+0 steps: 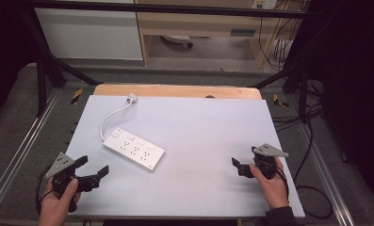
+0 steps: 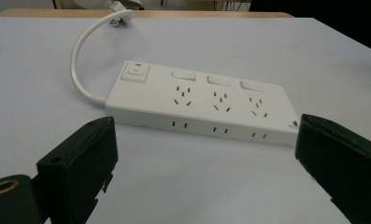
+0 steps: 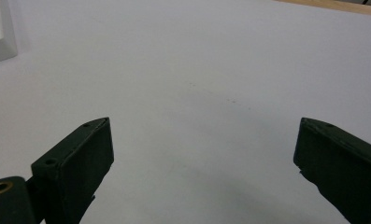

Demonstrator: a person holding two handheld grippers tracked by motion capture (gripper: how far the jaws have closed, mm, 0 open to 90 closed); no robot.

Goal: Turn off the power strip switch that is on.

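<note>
My left gripper (image 1: 93, 170), jaws apart, faces the white power strip (image 1: 134, 149); a careless grab could shove it aside.

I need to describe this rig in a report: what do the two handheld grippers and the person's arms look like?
Both the left gripper and the right gripper are black, each with two blocky flat-faced jaws and a grey three-cornered plate on top. A black cable trails from each. The right hand comes out of a dark sleeve.
</note>
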